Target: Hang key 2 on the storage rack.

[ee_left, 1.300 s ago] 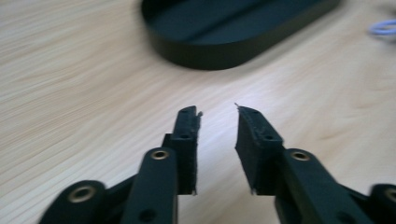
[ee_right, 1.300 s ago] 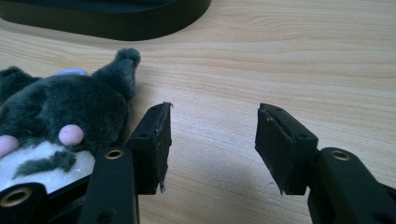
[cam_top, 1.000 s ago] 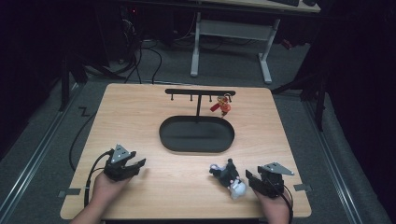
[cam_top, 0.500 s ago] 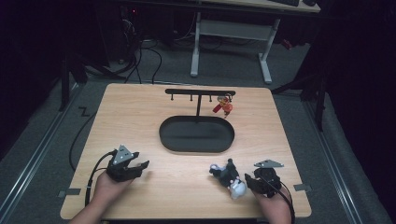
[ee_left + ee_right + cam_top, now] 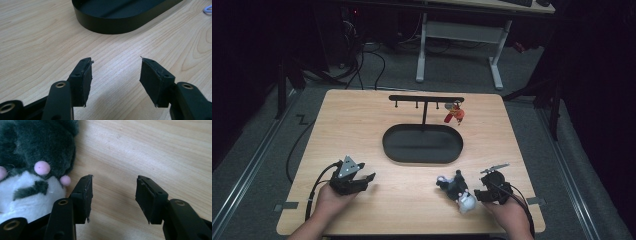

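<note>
A black and white plush toy (image 5: 456, 191) with pink dots lies on the wooden table near its front right. In the right gripper view the plush toy (image 5: 32, 170) sits just left of my left jaw. My right gripper (image 5: 115, 178) is open over bare wood, and in the high view the right gripper (image 5: 479, 194) lies right beside the toy. My left gripper (image 5: 366, 180) rests at the front left. The left gripper (image 5: 116, 60) is open with nothing between its jaws and faces the black oval tray (image 5: 120, 20).
The black oval tray (image 5: 389, 145) lies mid-table. Behind it stands a black hook rack (image 5: 426, 99) with a red keychain (image 5: 454, 115) hanging at its right end. A white ring (image 5: 207, 9) lies at the far right. A desk frame (image 5: 459, 35) stands beyond the table.
My right gripper has shifted slightly left, closer to the plush toy. The left gripper has barely moved.
</note>
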A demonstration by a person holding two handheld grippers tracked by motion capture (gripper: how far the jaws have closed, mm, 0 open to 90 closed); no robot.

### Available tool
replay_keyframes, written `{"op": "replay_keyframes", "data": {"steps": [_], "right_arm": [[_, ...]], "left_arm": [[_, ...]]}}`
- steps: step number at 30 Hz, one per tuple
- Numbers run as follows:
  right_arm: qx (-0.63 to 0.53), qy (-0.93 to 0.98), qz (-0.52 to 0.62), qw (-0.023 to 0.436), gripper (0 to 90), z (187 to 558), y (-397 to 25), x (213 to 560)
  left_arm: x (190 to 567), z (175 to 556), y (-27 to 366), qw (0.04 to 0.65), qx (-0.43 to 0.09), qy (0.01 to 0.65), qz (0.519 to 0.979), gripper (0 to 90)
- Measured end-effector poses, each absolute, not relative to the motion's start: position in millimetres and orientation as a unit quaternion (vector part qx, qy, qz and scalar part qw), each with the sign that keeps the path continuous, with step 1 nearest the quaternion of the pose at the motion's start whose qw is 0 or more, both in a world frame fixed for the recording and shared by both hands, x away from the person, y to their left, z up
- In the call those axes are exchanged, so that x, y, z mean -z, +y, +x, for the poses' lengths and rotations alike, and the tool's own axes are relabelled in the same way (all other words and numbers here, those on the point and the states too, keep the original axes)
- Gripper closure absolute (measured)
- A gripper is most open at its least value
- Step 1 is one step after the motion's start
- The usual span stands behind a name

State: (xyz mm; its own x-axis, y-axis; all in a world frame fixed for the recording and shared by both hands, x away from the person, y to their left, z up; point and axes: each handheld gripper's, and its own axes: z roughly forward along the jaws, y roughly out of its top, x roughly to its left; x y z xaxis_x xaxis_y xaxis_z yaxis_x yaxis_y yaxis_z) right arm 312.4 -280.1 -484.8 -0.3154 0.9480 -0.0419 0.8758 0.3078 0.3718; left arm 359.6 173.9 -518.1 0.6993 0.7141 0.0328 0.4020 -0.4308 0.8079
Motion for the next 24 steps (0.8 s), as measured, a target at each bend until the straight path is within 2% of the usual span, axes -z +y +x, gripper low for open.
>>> {"op": "replay_keyframes", "data": {"steps": [11, 18, 24], "right_arm": [[-0.103, 0.816, 0.563, 0.073, 50.5, 327.3, -277.6, 476.2], [-0.068, 0.824, 0.560, 0.042, 46.1, 334.6, -275.8, 468.0], [-0.047, 0.833, 0.550, 0.036, 39.8, 338.6, -267.4, 463.0]], "left_arm": [[517.5, 357.1, 173.0, 0.412, -0.183, 0.328, 0.830, 43.6], [520.2, 354.5, 170.4, 0.402, -0.187, 0.316, 0.839, 42.2], [518.1, 351.7, 170.0, 0.401, -0.192, 0.313, 0.839, 42.0]]}}
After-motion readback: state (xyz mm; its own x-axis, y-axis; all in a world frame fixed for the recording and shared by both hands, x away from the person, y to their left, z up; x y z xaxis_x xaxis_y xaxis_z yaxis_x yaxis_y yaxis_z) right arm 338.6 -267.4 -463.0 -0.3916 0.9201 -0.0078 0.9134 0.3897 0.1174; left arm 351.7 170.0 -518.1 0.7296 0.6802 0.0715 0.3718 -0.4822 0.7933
